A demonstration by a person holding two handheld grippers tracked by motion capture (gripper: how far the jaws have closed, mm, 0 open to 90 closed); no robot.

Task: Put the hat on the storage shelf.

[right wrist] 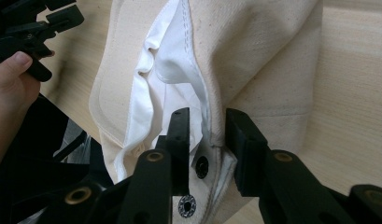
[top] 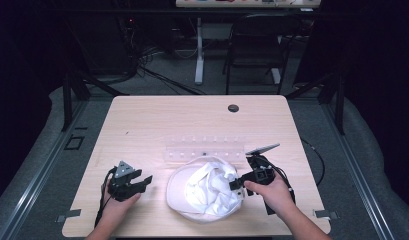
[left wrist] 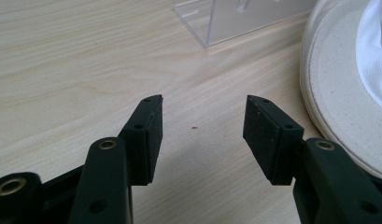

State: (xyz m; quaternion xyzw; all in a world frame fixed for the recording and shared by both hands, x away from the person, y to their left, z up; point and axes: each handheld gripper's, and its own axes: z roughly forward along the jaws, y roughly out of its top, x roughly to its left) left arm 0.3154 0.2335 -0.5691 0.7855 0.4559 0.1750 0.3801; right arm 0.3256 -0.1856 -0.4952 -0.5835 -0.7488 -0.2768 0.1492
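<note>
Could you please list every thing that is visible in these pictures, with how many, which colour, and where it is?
hat: one, cream outside with white lining, near edge of the table, brim pinched by the right gripper
clear plastic rack: one, transparent, just beyond the hat
table: one, light wood, centre of the high view
cable hole: one, dark, far side of the table top
folding chair: one, black, on the floor behind the table
left gripper: one, black, jaws open over bare wood left of the hat
right gripper: one, black, jaws closed on the hat's edge
hands: two, one holding each gripper
</note>
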